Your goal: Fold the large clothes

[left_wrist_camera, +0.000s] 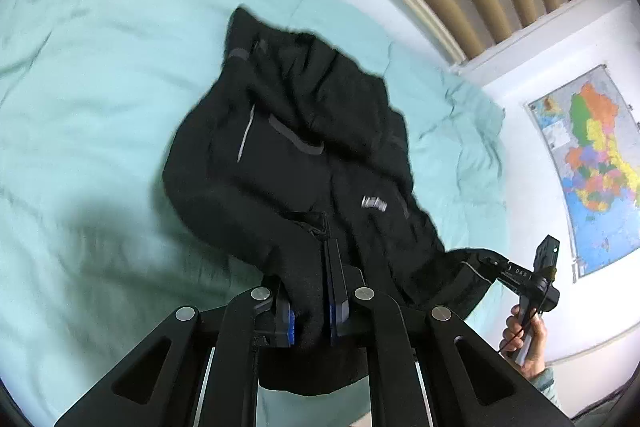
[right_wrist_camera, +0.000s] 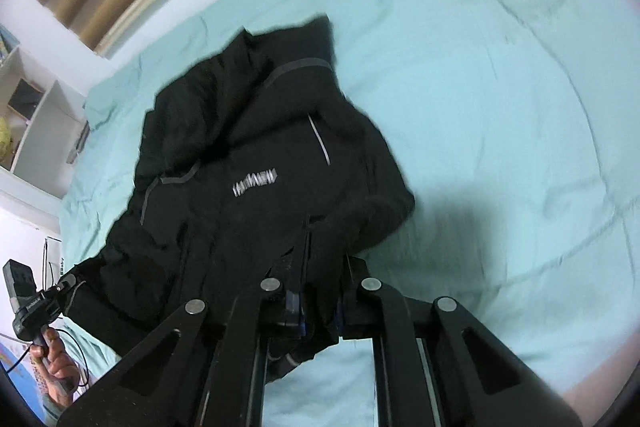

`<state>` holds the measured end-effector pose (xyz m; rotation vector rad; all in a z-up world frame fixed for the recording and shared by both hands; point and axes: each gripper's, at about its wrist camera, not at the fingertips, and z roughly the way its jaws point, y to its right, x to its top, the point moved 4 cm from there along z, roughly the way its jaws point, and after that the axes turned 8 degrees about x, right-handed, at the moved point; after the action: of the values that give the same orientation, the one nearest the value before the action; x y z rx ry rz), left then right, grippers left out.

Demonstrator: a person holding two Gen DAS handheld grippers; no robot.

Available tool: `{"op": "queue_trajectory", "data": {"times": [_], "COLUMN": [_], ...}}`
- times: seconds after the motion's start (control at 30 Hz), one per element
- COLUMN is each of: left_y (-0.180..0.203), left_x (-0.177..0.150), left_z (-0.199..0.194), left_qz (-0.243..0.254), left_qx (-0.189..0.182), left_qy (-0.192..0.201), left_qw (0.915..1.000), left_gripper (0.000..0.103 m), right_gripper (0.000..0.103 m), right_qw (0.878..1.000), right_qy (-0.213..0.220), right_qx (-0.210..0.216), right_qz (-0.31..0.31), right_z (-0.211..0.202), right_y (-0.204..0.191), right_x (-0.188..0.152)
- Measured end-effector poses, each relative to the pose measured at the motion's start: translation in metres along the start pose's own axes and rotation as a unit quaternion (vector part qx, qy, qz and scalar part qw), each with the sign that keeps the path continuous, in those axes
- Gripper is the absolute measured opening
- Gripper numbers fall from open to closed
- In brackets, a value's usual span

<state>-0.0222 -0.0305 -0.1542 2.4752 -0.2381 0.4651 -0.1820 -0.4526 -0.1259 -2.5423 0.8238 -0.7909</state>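
Two claws, both clenched on the same black jacket [left_wrist_camera: 304,147] — my left gripper [left_wrist_camera: 311,311] is pinching a fold of its near hem between blue pads, my right gripper [right_wrist_camera: 318,311] is biting the hem further along. The jacket is hanging from both grips at its near edge, the rest trailing over the mint-green bedsheet [left_wrist_camera: 100,67], hood end farthest away. A coloured map [left_wrist_camera: 592,167] is showing on the wall beyond.

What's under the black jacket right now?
The light green bed cover lies under the black jacket. Whether anything else sits beneath it cannot be seen; the cloth hides it.
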Motion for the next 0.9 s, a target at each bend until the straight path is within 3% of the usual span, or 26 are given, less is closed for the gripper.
{"op": "queue_trajectory", "data": {"times": [0.27, 0.47, 0.63, 0.73, 0.9], "left_y": [0.017, 0.021, 0.017, 0.008, -0.018], "left_x": [0.078, 0.154, 0.221, 0.263, 0.311], "left_z": [-0.002, 0.014, 0.048, 0.088, 0.166], "left_qz": [0.009, 0.005, -0.003, -0.018, -0.057], "left_qx": [-0.008, -0.003, 0.011, 0.028, 0.065], "left_qy": [0.058, 0.09, 0.099, 0.089, 0.056], "left_qw": [0.9983, 0.9959, 0.995, 0.9955, 0.9947], "left_gripper": [0.011, 0.011, 0.011, 0.012, 0.013], "right_gripper": [0.013, 0.013, 0.013, 0.013, 0.027], "right_qw": [0.998, 0.996, 0.995, 0.996, 0.998], "right_qy": [0.053, 0.085, 0.091, 0.087, 0.059], "right_qx": [0.017, 0.031, 0.022, 0.018, 0.01], "right_qz": [-0.01, -0.015, -0.02, -0.011, 0.014], "right_z": [-0.012, -0.004, 0.033, 0.068, 0.148], "right_y": [0.002, -0.007, -0.022, -0.023, -0.013], "right_x": [0.067, 0.138, 0.21, 0.251, 0.307]}}
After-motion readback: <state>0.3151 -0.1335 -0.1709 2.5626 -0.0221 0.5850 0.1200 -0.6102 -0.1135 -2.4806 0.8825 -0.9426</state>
